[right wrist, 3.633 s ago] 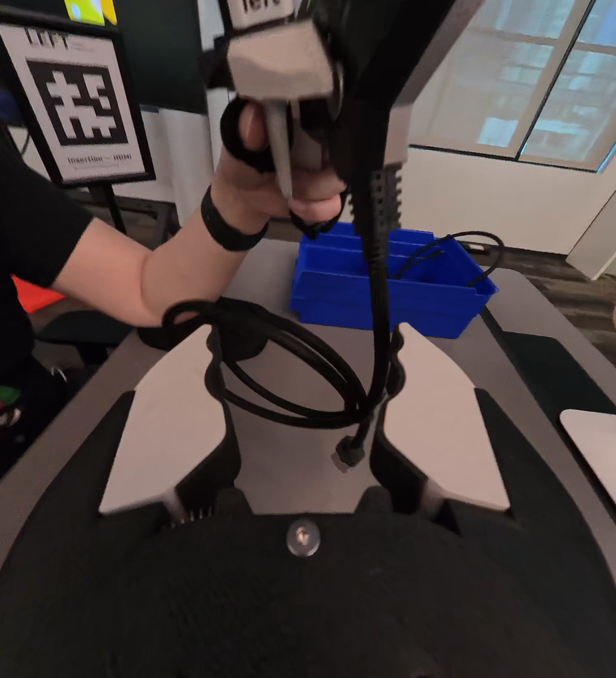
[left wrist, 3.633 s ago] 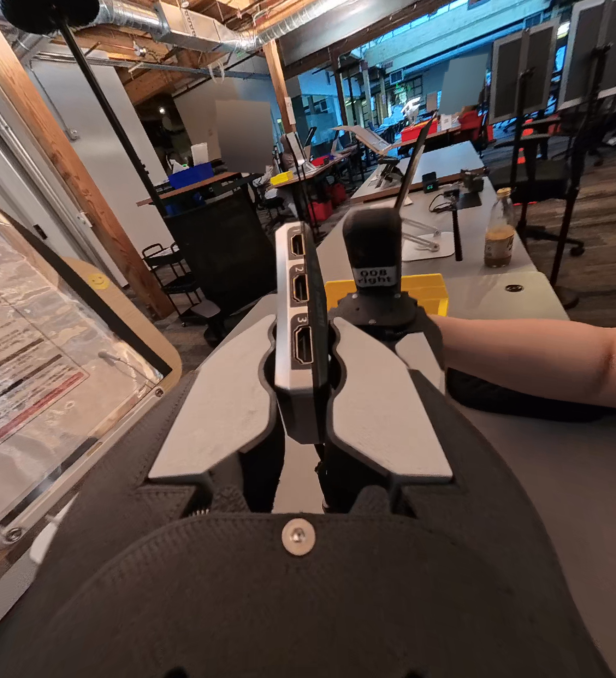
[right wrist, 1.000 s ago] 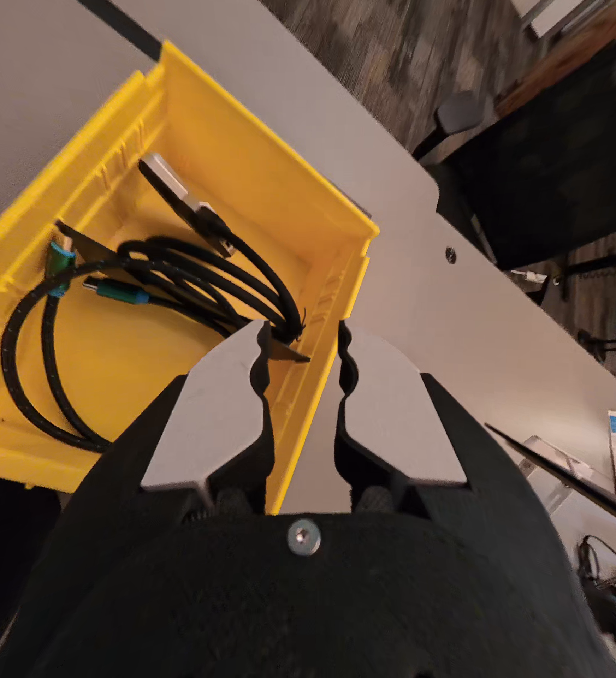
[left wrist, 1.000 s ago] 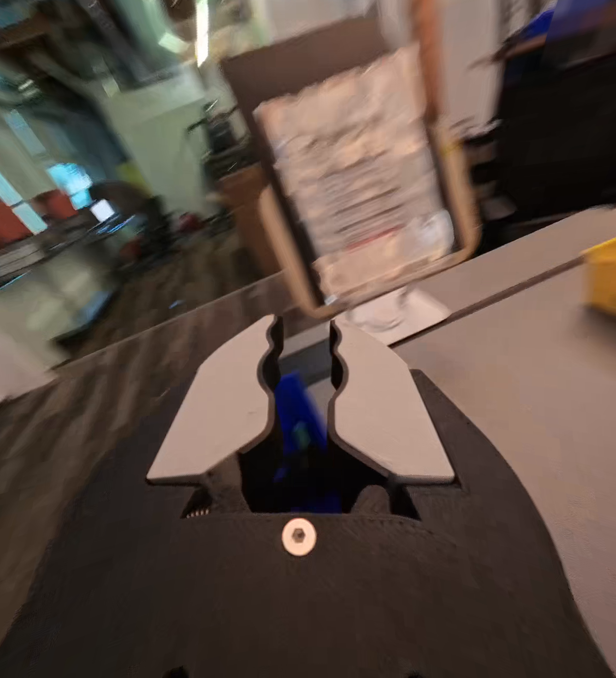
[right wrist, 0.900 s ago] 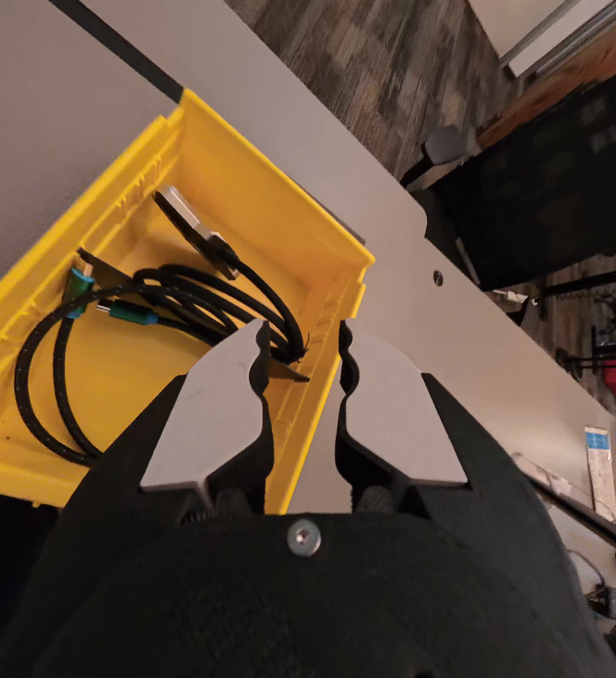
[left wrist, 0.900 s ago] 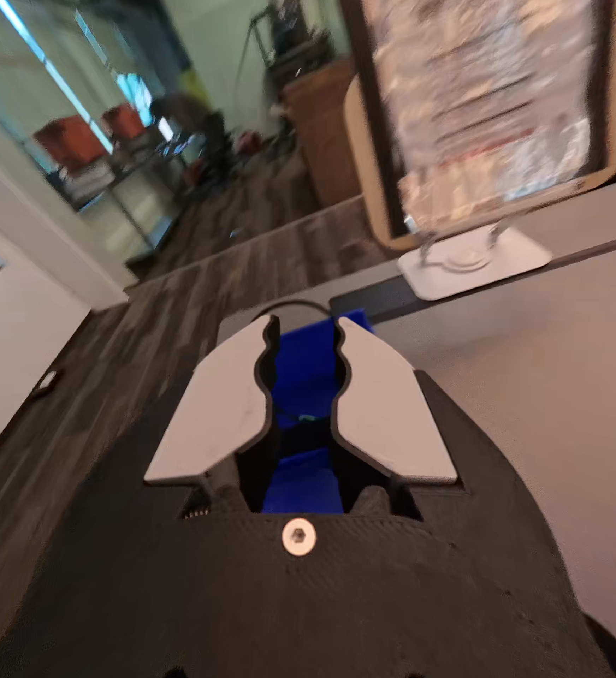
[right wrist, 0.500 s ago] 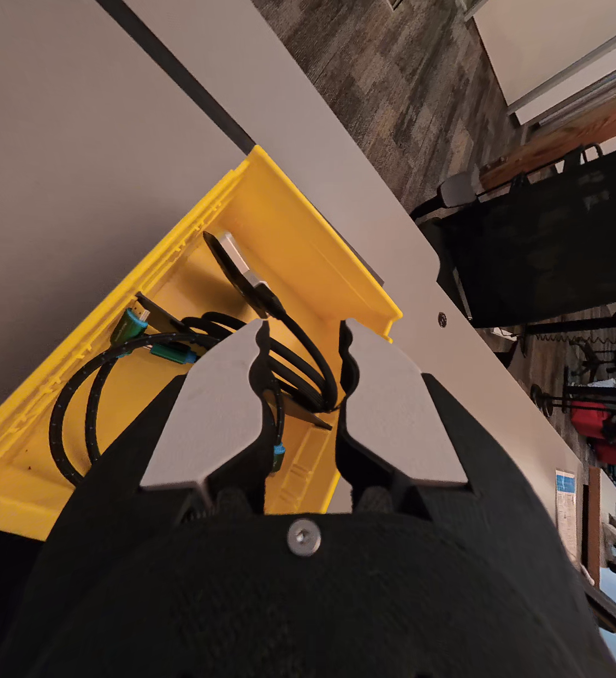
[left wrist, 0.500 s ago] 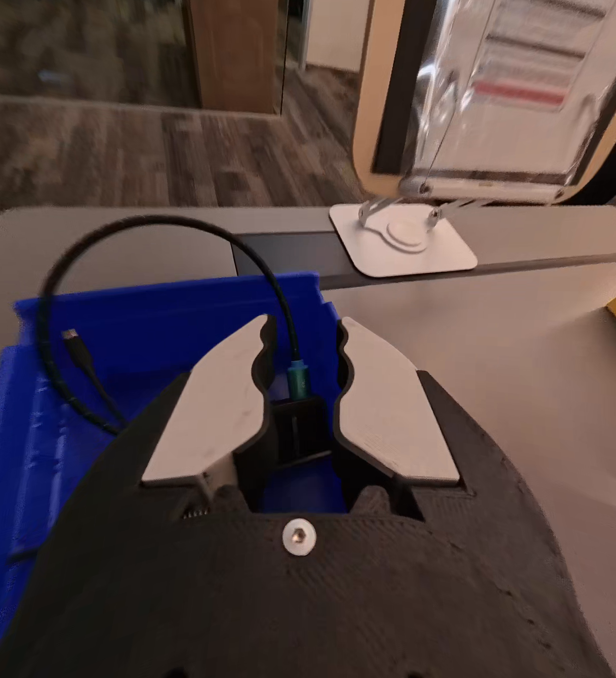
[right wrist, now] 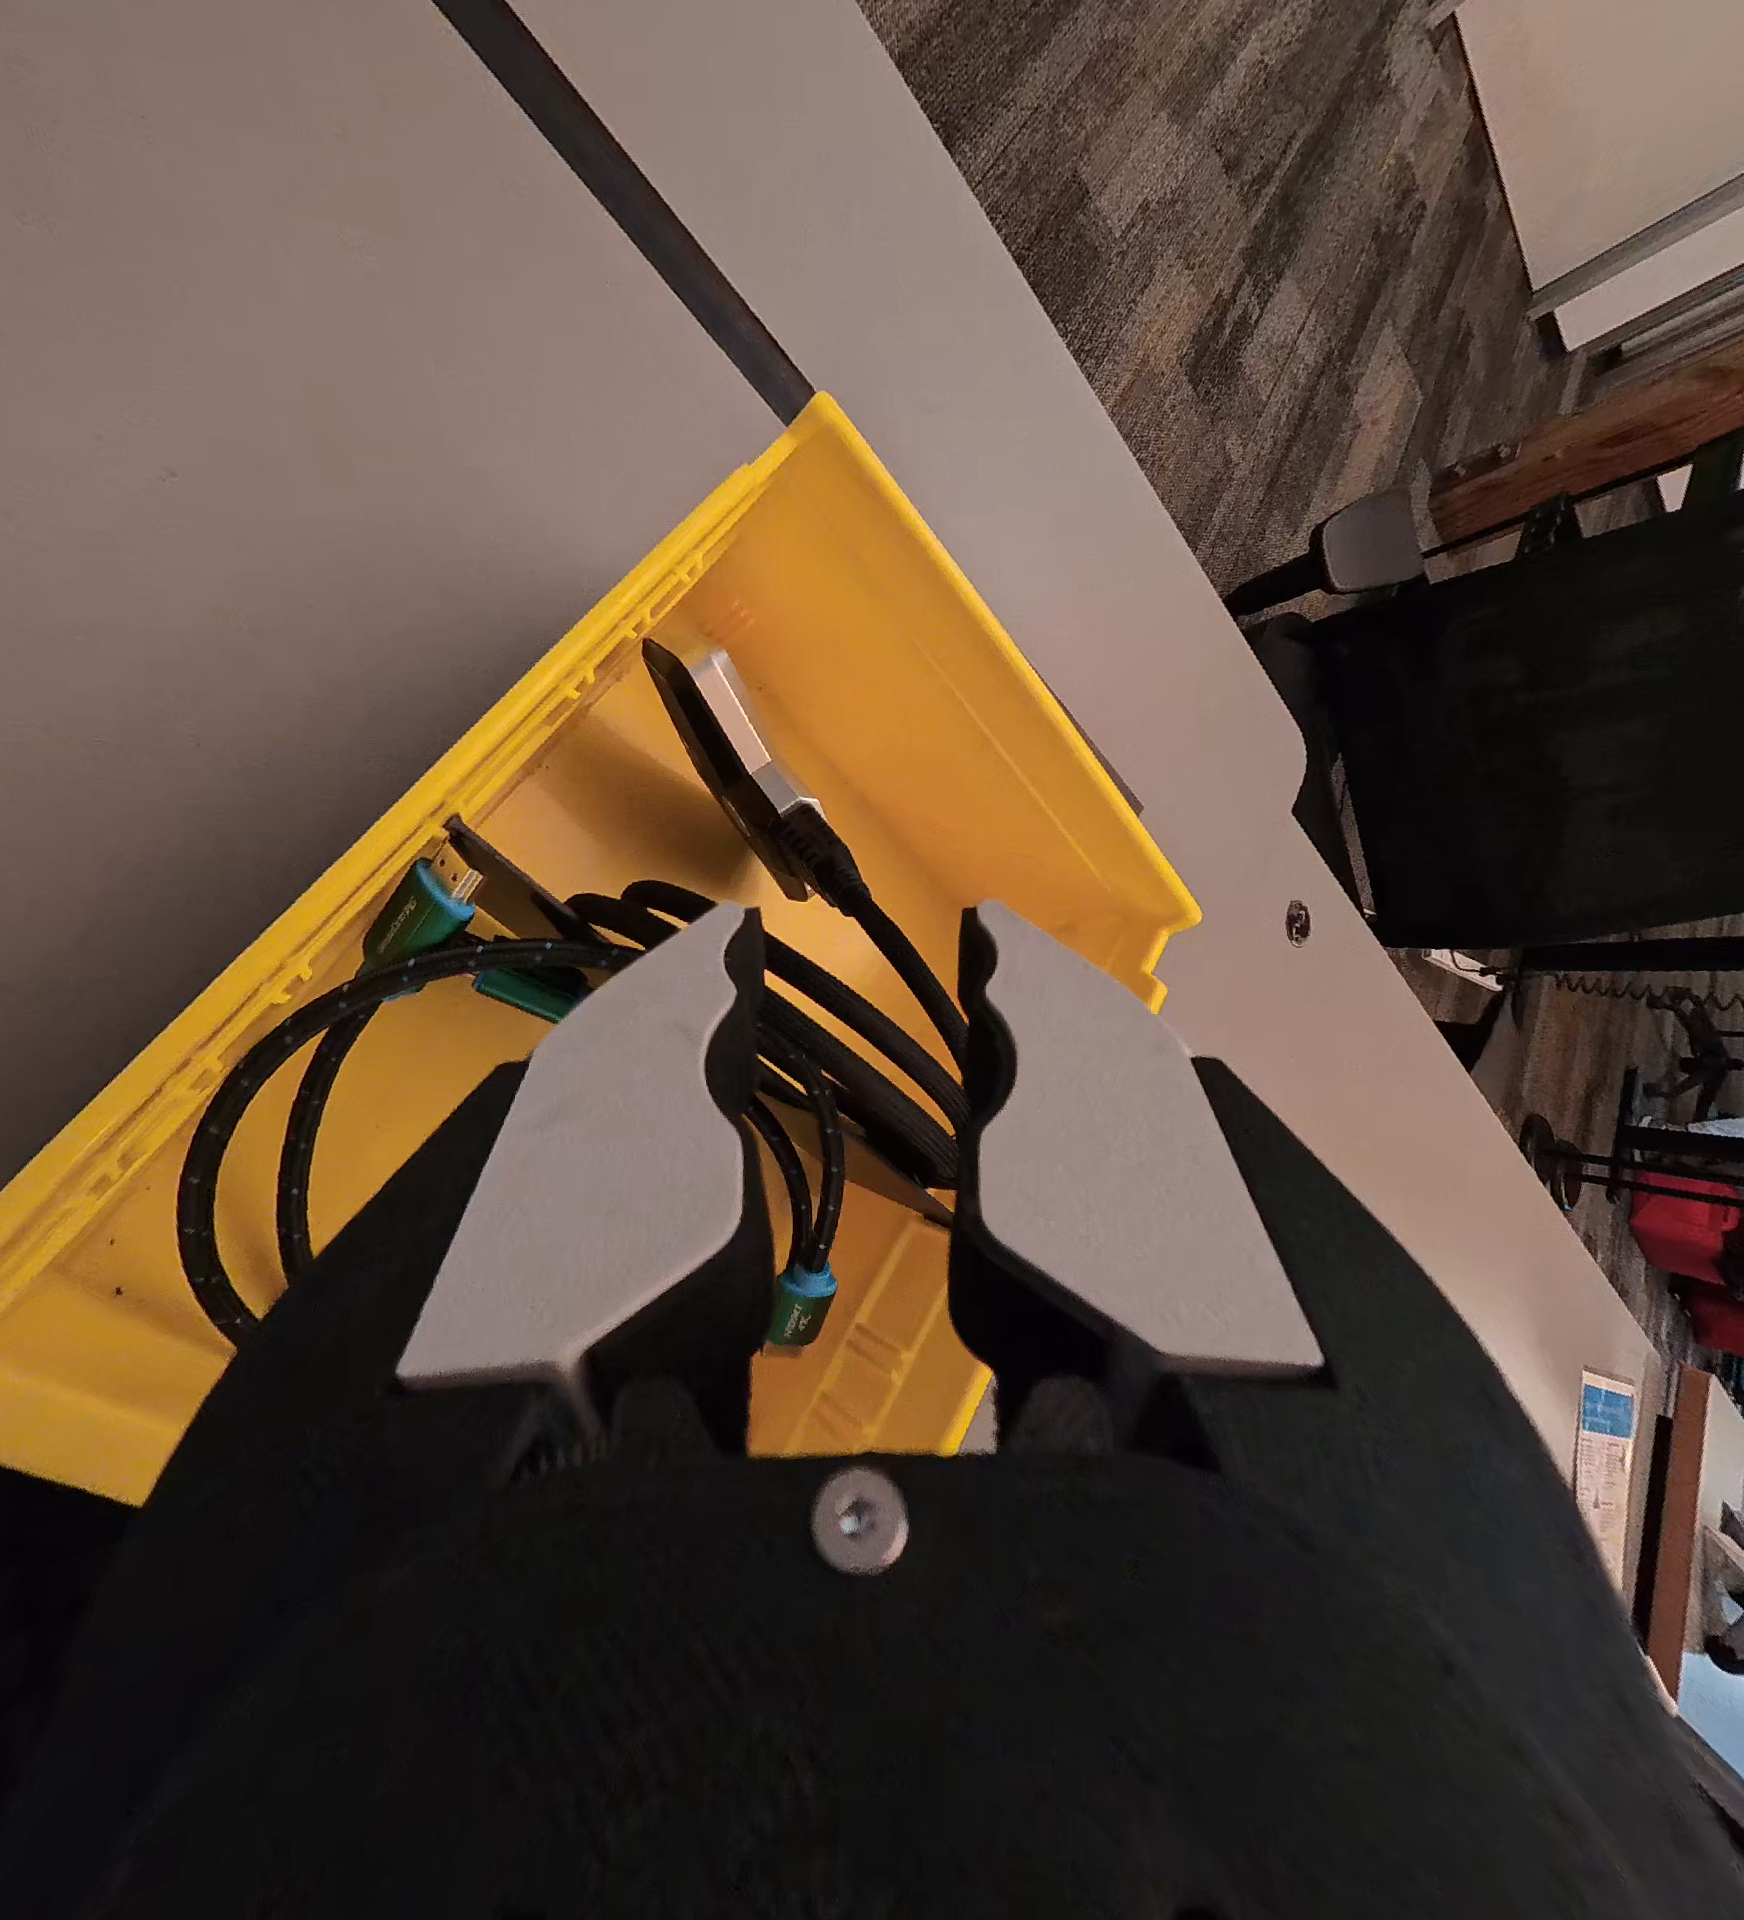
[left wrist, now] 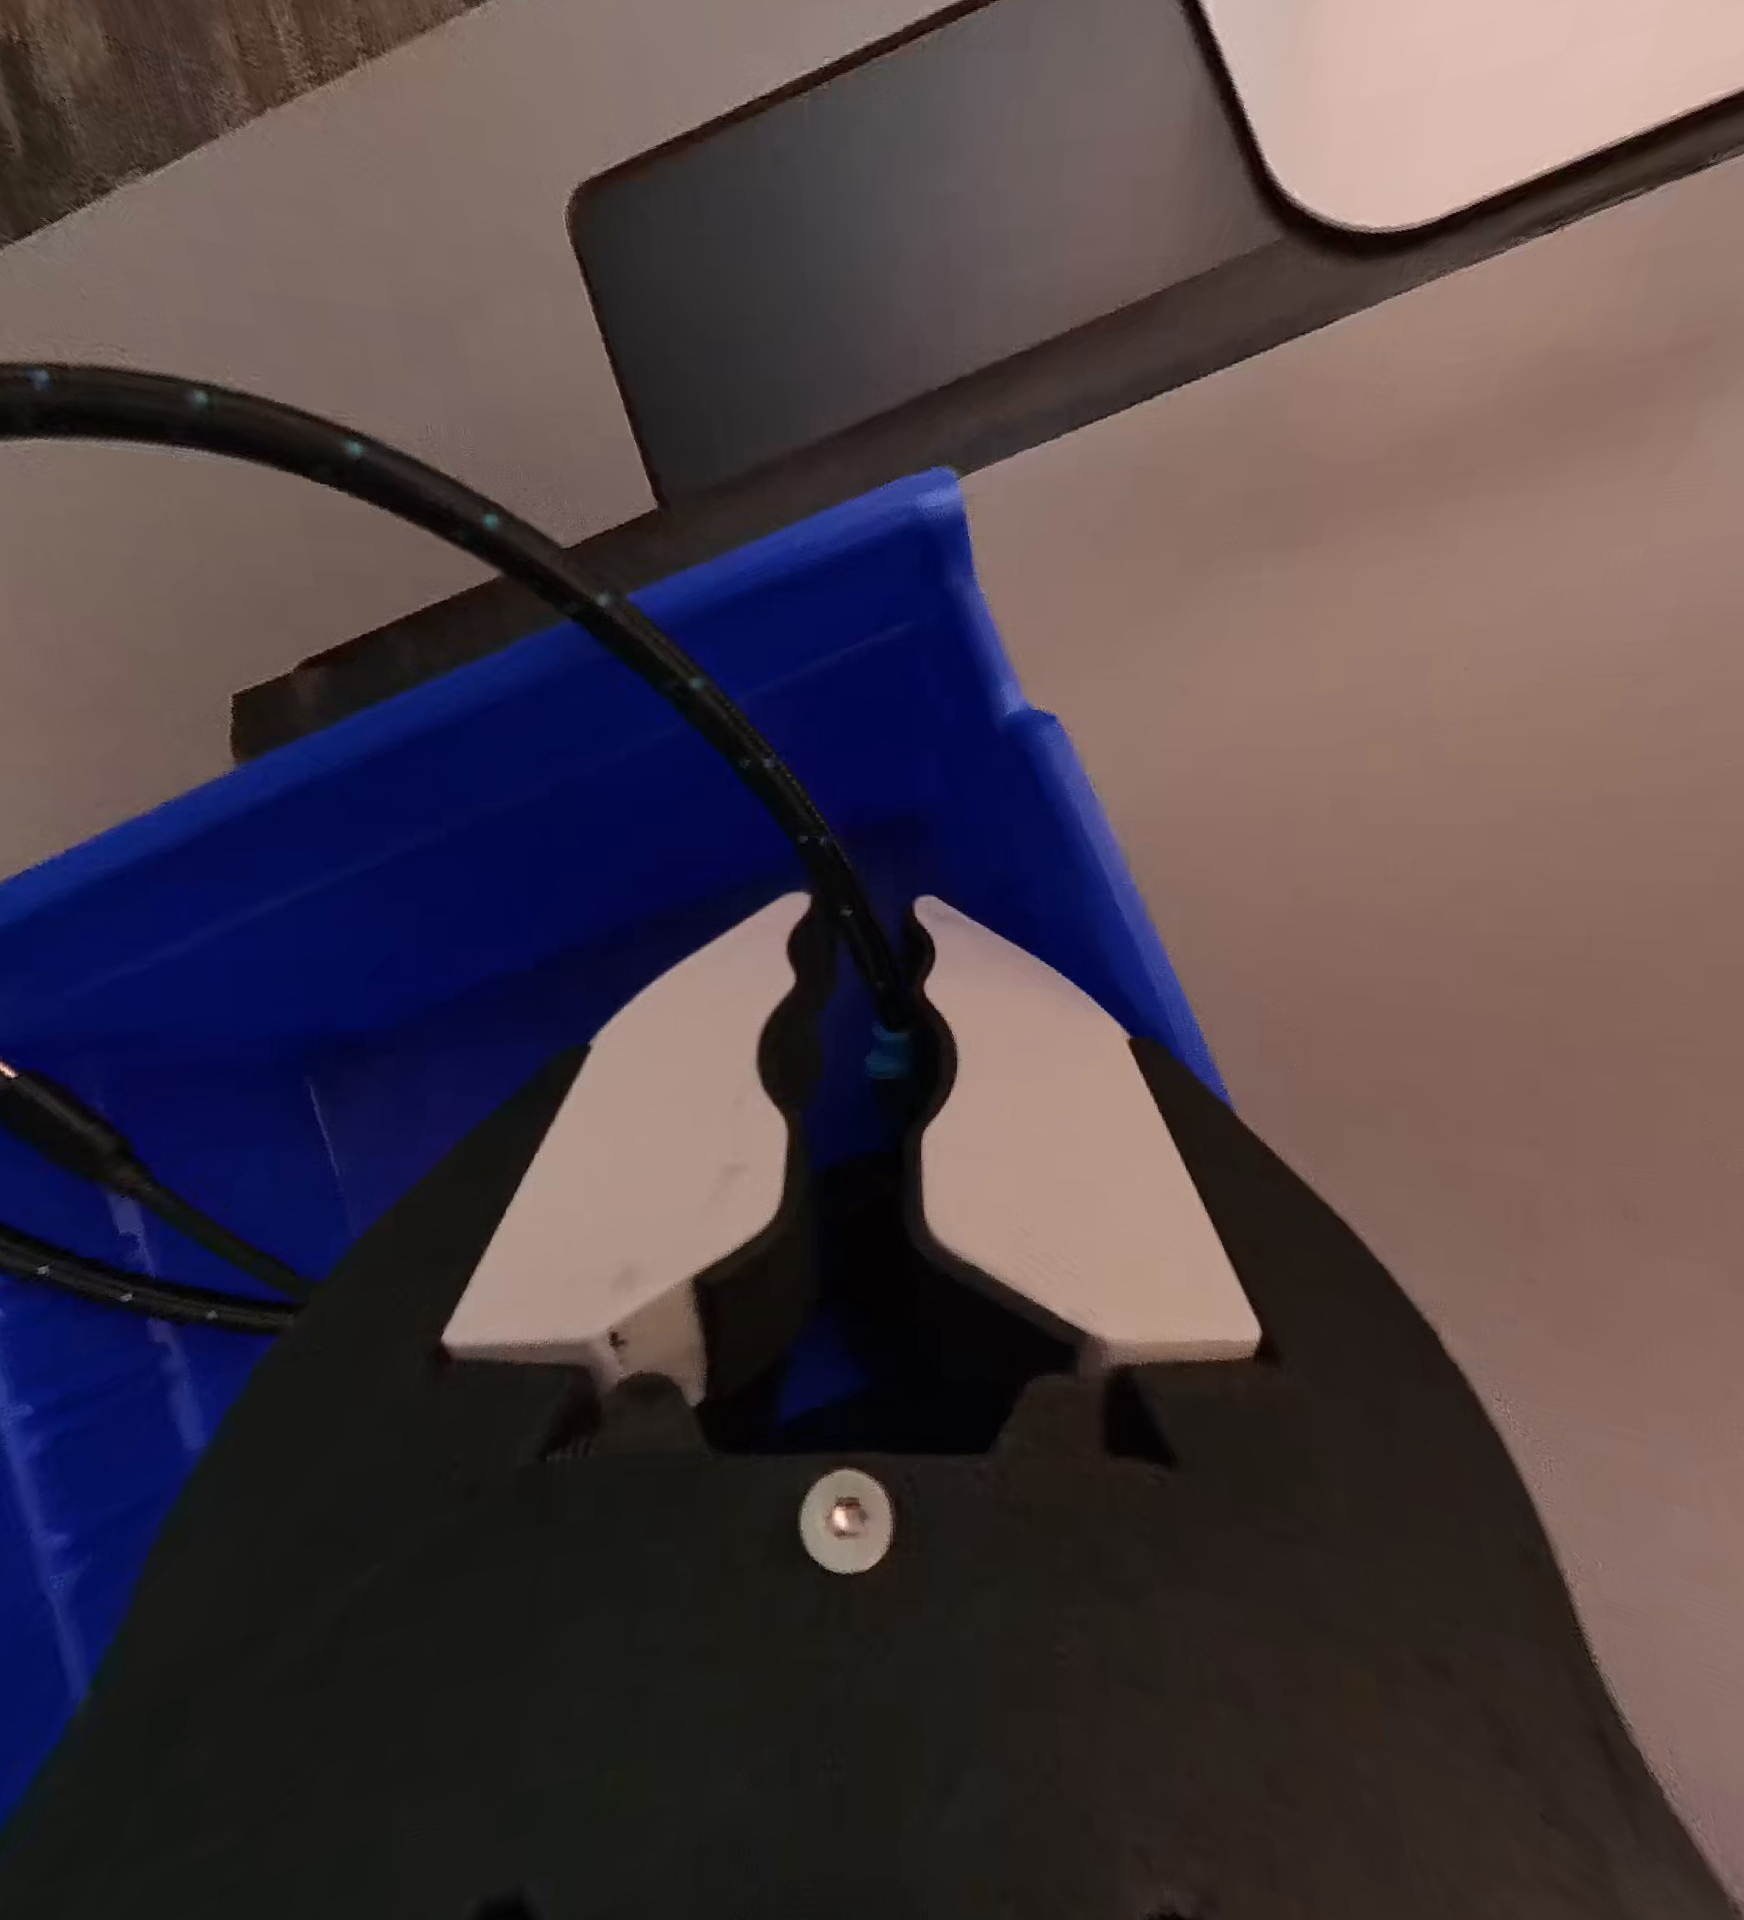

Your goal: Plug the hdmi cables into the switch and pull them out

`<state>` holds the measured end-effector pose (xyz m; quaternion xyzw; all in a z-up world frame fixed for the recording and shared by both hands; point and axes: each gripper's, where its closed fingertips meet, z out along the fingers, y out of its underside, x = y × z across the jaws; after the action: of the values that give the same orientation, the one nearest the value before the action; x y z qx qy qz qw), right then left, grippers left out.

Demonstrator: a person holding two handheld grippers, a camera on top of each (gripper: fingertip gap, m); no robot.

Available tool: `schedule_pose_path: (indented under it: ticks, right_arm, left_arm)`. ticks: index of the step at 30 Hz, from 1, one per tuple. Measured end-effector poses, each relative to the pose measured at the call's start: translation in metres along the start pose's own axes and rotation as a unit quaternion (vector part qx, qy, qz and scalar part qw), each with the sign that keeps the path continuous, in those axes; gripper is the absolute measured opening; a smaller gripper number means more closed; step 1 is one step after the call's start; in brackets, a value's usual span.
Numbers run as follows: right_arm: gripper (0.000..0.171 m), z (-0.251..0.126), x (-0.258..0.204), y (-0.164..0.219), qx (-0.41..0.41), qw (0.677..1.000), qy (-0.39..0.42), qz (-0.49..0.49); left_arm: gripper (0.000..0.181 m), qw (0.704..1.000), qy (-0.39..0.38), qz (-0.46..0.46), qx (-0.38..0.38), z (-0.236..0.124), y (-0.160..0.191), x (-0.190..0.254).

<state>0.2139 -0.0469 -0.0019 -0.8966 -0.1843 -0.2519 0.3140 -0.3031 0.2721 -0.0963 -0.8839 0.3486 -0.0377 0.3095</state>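
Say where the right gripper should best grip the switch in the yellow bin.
Probably the silver body of the switch, across its thin faces, coming from above. It stands on edge against the far wall of the yellow bin, clear of the coiled cables. Its lower end, where a black cable leaves, is more crowded.

Left wrist view: close, looking steeply down past its gripper (left wrist: 863,914) into a blue bin (left wrist: 411,852) on the grey bench (left wrist: 1470,727). Right wrist view: close, rolled sideways, looking down into a yellow bin (right wrist: 951,644); only the bench (right wrist: 224,364) is shared.
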Motion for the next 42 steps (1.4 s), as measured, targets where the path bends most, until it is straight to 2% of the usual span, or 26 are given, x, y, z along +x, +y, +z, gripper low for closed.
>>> schedule_pose_path:
  ticks: [4, 7, 11, 15, 17, 19, 22, 25, 27, 31, 34, 37, 39, 42]
  right_arm:
    - [0.037, 0.002, -0.003, 0.0, -0.008, 1.0, -0.001, -0.013]
    - [0.036, 0.001, -0.006, -0.007, -0.004, 1.0, 0.003, -0.027]
    - [0.035, -0.002, -0.01, -0.021, 0.011, 0.999, 0.011, -0.044]
    - [0.035, -0.011, -0.015, -0.053, 0.049, 0.995, 0.044, -0.073]
    - [0.034, -0.031, -0.014, -0.087, 0.11, 0.984, 0.099, -0.103]
    - [0.035, -0.063, -0.029, -0.132, 0.217, 0.963, 0.122, -0.106]
    - [0.044, -0.109, -0.09, -0.191, 0.386, 0.919, 0.026, -0.082]
    - [0.059, -0.152, -0.168, -0.23, 0.503, 0.85, -0.151, -0.043]
    - [0.063, -0.158, -0.203, -0.243, 0.512, 0.833, -0.208, -0.022]
    - [0.067, -0.135, -0.23, -0.25, 0.473, 0.86, -0.192, -0.006]
    - [0.062, -0.113, -0.232, -0.251, 0.444, 0.874, -0.19, 0.043]
    - [0.045, -0.086, -0.23, -0.244, 0.398, 0.895, -0.19, 0.058]
    - [0.027, -0.089, -0.23, -0.243, 0.411, 0.884, -0.217, 0.053]
    - [0.015, -0.092, -0.22, -0.242, 0.43, 0.875, -0.218, 0.044]
  left_arm:
    - [0.011, 1.0, 0.021, -0.006, 0.019, -0.01, -0.002, 0.001]
    - [0.009, 0.997, 0.036, -0.031, 0.059, -0.037, -0.008, -0.002]
    - [0.007, 0.982, 0.058, -0.066, 0.167, -0.096, -0.031, -0.005]
    - [0.006, 0.95, 0.074, -0.034, 0.301, -0.172, -0.063, 0.016]
    - [0.006, 0.921, 0.107, 0.004, 0.373, -0.214, -0.081, 0.047]
    - [0.006, 0.881, 0.16, 0.05, 0.441, -0.256, -0.094, 0.091]
    - [0.006, 0.831, 0.246, 0.104, 0.487, -0.297, -0.1, 0.16]
    - [0.006, 0.826, 0.258, 0.132, 0.483, -0.3, -0.103, 0.208]
    - [0.006, 0.837, 0.233, 0.154, 0.471, -0.289, -0.105, 0.231]
    - [0.006, 0.855, 0.173, 0.186, 0.453, -0.269, -0.106, 0.265]
    - [0.006, 0.858, 0.161, 0.196, 0.447, -0.259, -0.105, 0.282]
    - [0.006, 0.859, 0.165, 0.2, 0.441, -0.254, -0.104, 0.292]
    - [0.006, 0.852, 0.172, 0.216, 0.444, -0.255, -0.102, 0.299]
    - [0.007, 0.835, 0.177, 0.233, 0.465, -0.263, -0.1, 0.305]
